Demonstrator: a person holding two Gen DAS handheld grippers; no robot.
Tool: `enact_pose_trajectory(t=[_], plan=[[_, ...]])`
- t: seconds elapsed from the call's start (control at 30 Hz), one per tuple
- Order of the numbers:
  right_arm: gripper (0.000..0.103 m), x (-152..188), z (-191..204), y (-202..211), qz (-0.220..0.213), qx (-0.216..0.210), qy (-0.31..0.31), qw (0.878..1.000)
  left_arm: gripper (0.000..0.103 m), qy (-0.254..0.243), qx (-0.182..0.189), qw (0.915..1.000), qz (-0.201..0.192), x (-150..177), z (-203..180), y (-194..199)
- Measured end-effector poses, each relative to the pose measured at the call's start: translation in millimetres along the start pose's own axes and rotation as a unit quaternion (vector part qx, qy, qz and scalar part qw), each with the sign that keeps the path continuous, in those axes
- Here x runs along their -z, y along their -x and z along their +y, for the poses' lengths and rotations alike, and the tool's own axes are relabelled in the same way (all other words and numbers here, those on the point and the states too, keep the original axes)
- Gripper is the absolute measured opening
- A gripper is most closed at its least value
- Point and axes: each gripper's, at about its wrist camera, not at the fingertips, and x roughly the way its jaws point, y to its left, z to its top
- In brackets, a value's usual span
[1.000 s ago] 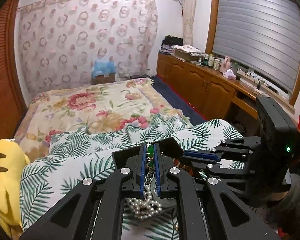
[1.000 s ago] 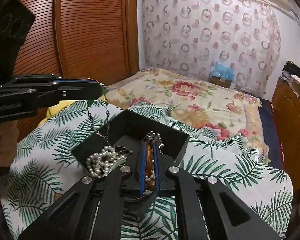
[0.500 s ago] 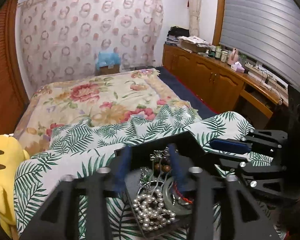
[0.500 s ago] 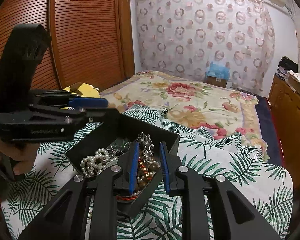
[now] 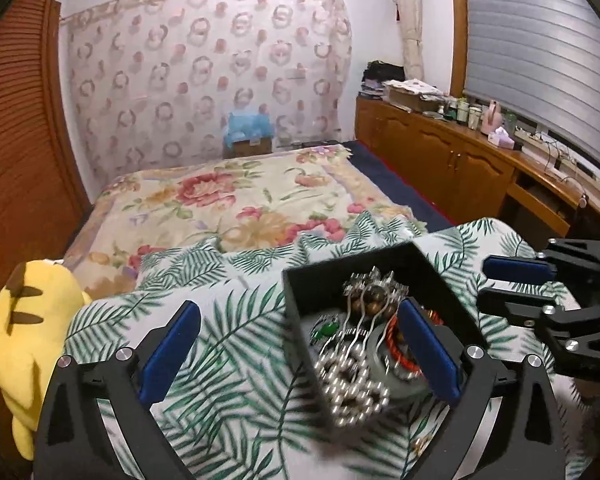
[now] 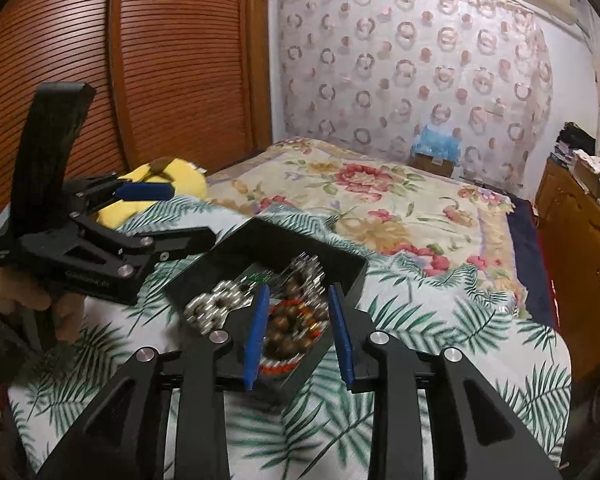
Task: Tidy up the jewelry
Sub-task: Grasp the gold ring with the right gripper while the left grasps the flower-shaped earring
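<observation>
The black jewelry box (image 5: 384, 268) sits on the leaf-print cover (image 5: 236, 320) of the bed. The left hand-held gripper (image 5: 300, 348) is released wide, its right finger over the pearls (image 5: 352, 392). The right hand-held gripper (image 6: 300, 332), also released, straddles the brown beads (image 6: 296, 328).

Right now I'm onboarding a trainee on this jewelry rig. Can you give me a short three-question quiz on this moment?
1. True or false: the left gripper is shut on the pearl strand.
2. The black box rests on: A) the wooden counter, B) the palm-leaf cloth, C) the yellow plush.
3. Fill in: the brown beads lie ____ the black box.

Key: 1 false, both the left gripper and the right gripper are open and empty; 2 B; 3 inside.
</observation>
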Motion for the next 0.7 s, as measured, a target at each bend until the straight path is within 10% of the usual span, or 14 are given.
enact_pose_trajectory(t=[0.7], plan=[[0.041,60.2,70.0,-34.8,0.117,-0.057,0.058,0.990,0.095,-0.001,0.017,0.9969,0.077,93.3,0.4,31.6]])
